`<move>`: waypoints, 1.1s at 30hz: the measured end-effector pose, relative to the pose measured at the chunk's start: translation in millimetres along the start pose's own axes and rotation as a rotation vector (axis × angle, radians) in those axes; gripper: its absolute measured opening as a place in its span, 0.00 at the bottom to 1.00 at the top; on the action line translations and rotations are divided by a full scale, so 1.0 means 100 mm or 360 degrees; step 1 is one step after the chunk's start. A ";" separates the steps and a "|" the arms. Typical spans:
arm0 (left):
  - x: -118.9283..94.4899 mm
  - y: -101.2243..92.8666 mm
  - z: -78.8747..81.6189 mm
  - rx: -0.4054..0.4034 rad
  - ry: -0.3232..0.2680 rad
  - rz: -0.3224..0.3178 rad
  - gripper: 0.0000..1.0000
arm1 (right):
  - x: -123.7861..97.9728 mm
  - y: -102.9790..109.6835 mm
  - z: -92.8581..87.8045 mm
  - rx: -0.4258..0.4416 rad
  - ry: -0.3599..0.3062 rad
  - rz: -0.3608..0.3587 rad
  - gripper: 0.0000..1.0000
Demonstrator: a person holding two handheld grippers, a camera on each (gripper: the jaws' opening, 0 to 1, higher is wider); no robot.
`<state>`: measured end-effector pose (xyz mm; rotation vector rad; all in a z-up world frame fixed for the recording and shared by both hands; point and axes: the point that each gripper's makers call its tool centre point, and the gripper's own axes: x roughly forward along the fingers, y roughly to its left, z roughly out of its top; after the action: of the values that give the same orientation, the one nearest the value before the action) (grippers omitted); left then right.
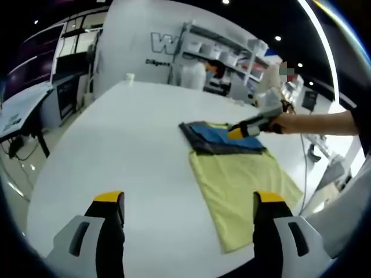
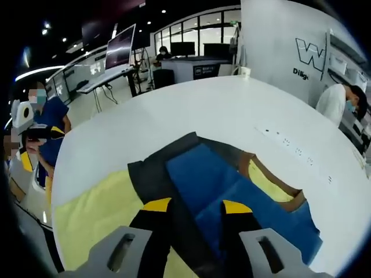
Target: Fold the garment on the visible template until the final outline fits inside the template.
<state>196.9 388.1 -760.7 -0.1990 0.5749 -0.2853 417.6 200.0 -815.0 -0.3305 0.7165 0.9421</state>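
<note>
In the left gripper view, the left gripper [image 1: 188, 205] is hovering low over the white surface [image 1: 133, 145] with its jaws standing wide apart and holding nothing. Just beyond its right jaw, the yellow template [image 1: 246, 185] is lying flat, and the garment [image 1: 217, 139], blue over dark grey, is sitting folded across the template's far end.

In the right gripper view, the right gripper [image 2: 196, 207] is reaching down onto the garment [image 2: 211, 179]; its jaws are parted around a blue fold, and whether they are pinching cloth cannot be told. The person's hand [image 1: 287, 123] is carrying that gripper in from the right.

The garment is looking soft, light and limp, likely to sag and slide on the smooth template, so a doubled edge or corner is probably the best place to pinch.

Farther off, a shelf unit [image 1: 232, 55] is standing behind the surface.
</note>
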 end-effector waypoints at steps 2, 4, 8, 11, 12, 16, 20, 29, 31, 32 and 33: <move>0.03 -0.03 -0.02 0.0014 0.0023 -0.0016 0.86 | -0.09 -0.08 -0.08 -0.0004 0.0027 -0.0050 0.38; 0.12 -0.10 -0.07 0.0033 0.0087 -0.0031 0.85 | -0.22 -0.16 -0.19 0.0054 0.0003 -0.0056 0.42; 0.27 -0.21 -0.12 0.0050 0.0134 -0.0081 0.84 | -0.58 -0.36 -0.44 0.0178 -0.0034 -0.0164 0.54; 0.35 -0.27 -0.18 0.0055 0.0175 -0.0113 0.83 | -0.77 -0.44 -0.57 0.0186 -0.0038 -0.0219 0.57; 0.38 -0.28 -0.21 0.0069 0.0196 -0.0125 0.82 | -0.84 -0.46 -0.61 0.0201 -0.0046 -0.0233 0.56; 0.44 -0.35 -0.27 0.0065 0.0240 -0.0162 0.77 | -1.10 -0.53 -0.81 0.0240 -0.0051 -0.0282 0.57; 0.50 -0.37 -0.30 0.0053 0.0248 -0.0192 0.77 | -1.35 -0.58 -1.02 0.0274 -0.0051 -0.0332 0.57; 0.56 -0.46 -0.33 0.0077 0.0295 -0.0206 0.66 | -1.75 -0.56 -1.46 0.0360 -0.0019 -0.0400 0.57; 0.55 -0.48 -0.35 0.0080 0.0307 -0.0198 0.64 | -1.79 -0.53 -1.52 0.0376 -0.0010 -0.0409 0.56; 0.55 -0.48 -0.36 0.0078 0.0312 -0.0190 0.64 | -1.84 -0.50 -1.59 0.0394 0.0001 -0.0425 0.55; 0.55 -0.47 -0.37 0.0077 0.0318 -0.0187 0.63 | -1.86 -0.48 -1.63 0.0403 0.0003 -0.0429 0.54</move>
<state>210.2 322.2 -806.8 -0.1589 0.7545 -0.4360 319.2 -31.8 -807.4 -0.1976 0.7625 0.5884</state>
